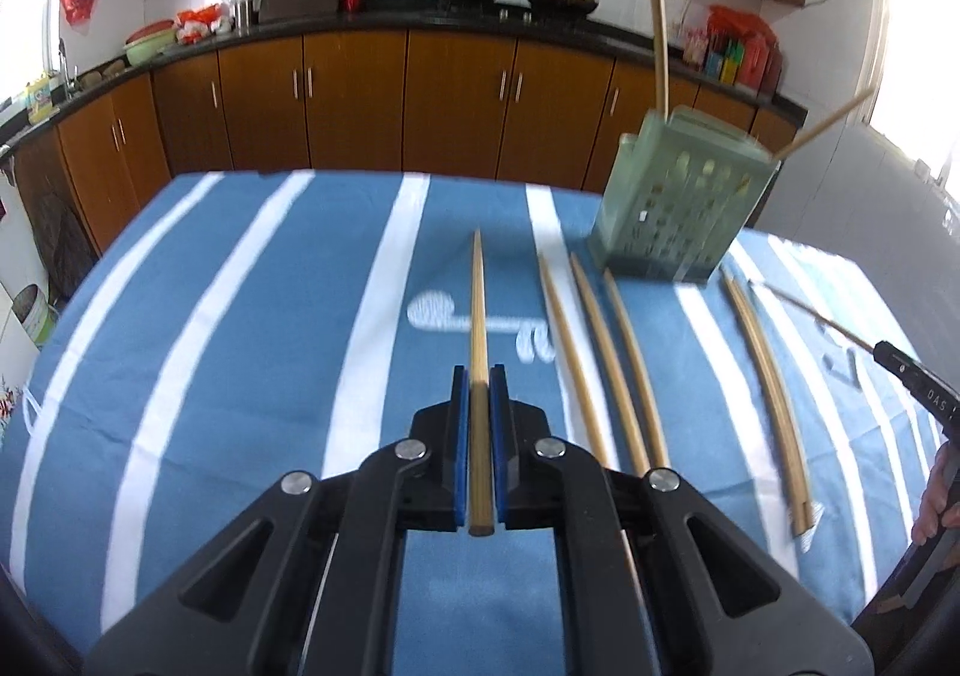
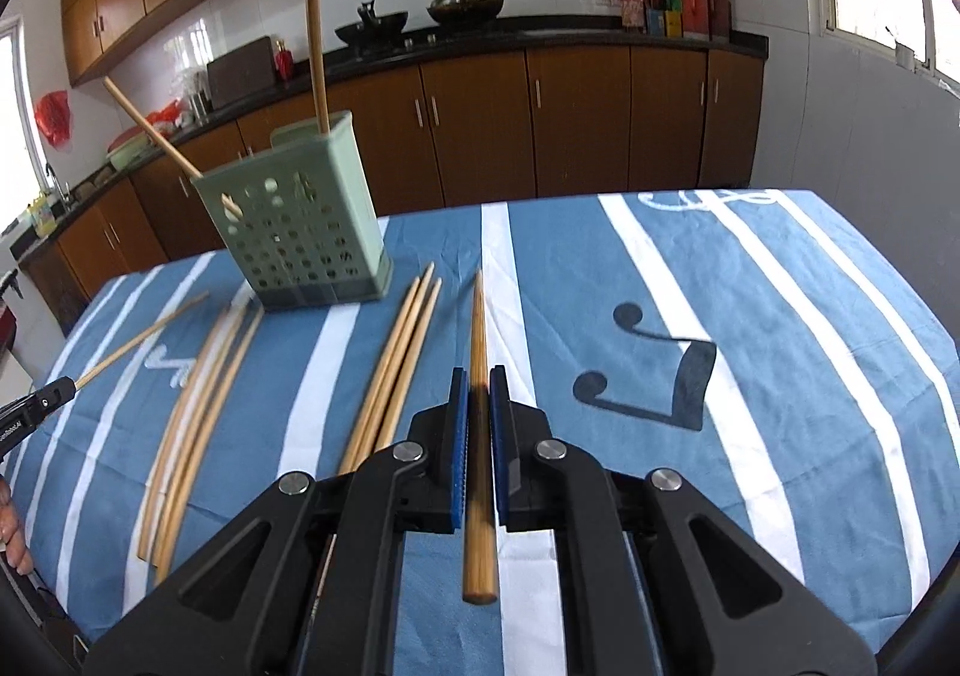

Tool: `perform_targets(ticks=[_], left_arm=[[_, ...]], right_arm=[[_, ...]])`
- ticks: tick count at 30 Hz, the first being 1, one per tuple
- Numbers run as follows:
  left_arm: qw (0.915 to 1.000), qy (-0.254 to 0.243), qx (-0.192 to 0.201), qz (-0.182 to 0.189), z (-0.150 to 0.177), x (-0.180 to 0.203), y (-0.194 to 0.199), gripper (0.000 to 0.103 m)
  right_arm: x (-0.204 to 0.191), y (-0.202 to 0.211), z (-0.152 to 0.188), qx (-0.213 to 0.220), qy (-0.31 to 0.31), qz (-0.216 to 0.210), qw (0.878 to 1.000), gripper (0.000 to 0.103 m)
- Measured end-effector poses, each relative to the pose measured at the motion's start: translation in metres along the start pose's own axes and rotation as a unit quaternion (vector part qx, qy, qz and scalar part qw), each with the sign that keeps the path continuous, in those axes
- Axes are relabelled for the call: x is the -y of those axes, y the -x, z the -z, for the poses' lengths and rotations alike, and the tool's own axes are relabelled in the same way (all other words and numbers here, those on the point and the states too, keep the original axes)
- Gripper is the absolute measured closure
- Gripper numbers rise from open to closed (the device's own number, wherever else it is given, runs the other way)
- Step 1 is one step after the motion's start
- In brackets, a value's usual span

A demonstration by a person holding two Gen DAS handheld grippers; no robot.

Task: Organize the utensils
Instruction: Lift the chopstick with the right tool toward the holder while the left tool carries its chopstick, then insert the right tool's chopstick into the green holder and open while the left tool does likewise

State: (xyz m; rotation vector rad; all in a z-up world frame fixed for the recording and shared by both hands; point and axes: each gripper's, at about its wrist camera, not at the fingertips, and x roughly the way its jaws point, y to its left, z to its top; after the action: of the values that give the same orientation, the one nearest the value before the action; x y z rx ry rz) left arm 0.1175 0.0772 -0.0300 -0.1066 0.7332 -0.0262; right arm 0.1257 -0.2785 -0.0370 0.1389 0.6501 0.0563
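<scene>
Left hand-held gripper (image 1: 478,385) clamped on one bamboo chopstick (image 1: 477,316), right hand-held gripper (image 2: 478,385) clamped on another chopstick (image 2: 478,436), green perforated utensil holder (image 2: 300,232) ahead-left of right one holding two chopsticks, loose chopsticks (image 2: 399,358) between them on striped blue tabletop (image 2: 750,316).

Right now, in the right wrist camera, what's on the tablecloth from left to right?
Bent bunch of chopsticks → green holder → straight bunch of chopsticks → chopstick in the right tongs → black music note print.
</scene>
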Motion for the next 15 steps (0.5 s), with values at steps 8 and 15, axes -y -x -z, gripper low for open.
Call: perform_targets(ticks=[8,15], left_arm=[[0.9973,0.016,0.071,0.014,-0.027,0.000,0.038,0.095],[0.9947,0.018,0.100,0.018,-0.043,0.000,0.054,0.095]], right_arm=[[0.003,0.024,-0.019,0.047,-0.010,-0.011,0.999,0.095],[0.000,0.035,-0.030,0.070,-0.008,-0.017,0.997,0.095]])
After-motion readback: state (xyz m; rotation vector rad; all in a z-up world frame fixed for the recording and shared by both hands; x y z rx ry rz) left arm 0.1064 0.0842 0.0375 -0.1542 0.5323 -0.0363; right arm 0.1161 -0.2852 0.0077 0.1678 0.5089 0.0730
